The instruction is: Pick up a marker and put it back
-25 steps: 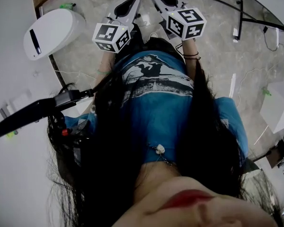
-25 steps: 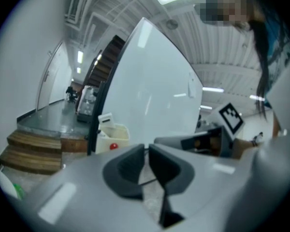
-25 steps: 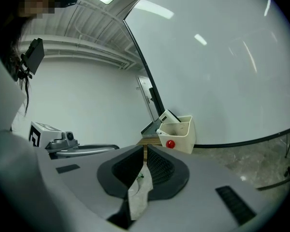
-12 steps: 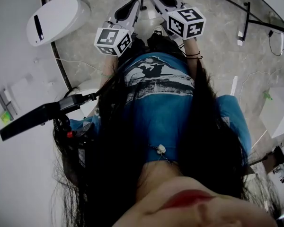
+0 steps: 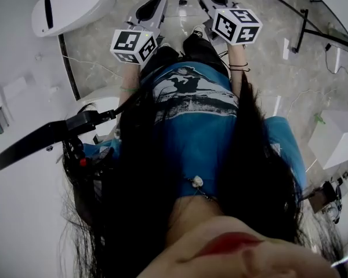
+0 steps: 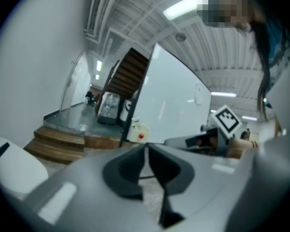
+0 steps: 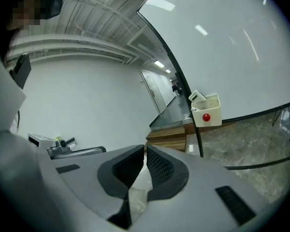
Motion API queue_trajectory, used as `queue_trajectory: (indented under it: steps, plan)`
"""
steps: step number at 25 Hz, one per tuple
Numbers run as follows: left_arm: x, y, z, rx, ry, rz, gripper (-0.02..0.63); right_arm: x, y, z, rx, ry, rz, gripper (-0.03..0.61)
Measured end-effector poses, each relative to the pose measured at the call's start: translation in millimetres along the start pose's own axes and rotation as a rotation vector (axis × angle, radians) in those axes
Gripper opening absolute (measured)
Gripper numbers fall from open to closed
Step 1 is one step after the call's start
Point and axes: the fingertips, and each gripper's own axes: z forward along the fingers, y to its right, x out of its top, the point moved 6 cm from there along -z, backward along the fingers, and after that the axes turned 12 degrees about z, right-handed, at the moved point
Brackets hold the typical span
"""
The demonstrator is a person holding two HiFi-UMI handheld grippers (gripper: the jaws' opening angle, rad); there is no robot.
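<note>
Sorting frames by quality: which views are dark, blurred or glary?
Head view: dim, the hair a featureless dark mass, wide-angle bending. Left gripper view: soft all over, ceiling light blown out, black fisheye corners. Right gripper view: sharper, light streaks on the whiteboard.

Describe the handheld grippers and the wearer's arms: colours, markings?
Grey shells and black claw pads on both the left gripper and right gripper. Each carries a white cube with black square markers. Dark bands circle the right wrist; blue T-shirt.
</note>
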Motion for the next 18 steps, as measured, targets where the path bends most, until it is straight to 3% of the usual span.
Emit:
queue_trajectory:
  steps: [5, 9, 13, 18]
  plan:
    - [-12, -24, -54, -0.033, 0.011, 0.000, 0.025, -48, -52, 2, -0.029, 0.010, 0.026, 0.026]
    - [-16, -10, -77, -0.106, 0.023, 0.015, 0.025, -77, -78, -17, -0.061, 0.028, 0.041, 0.026]
    - [-11, 14, -81, -0.157, 0.042, 0.032, 0.025, -81, -80, -40, -0.077, 0.059, 0.050, 0.026]
    - [-5, 15, -81, -0.153, 0.071, 0.042, 0.025, -74, -80, -45, -0.075, 0.081, 0.039, 0.026]
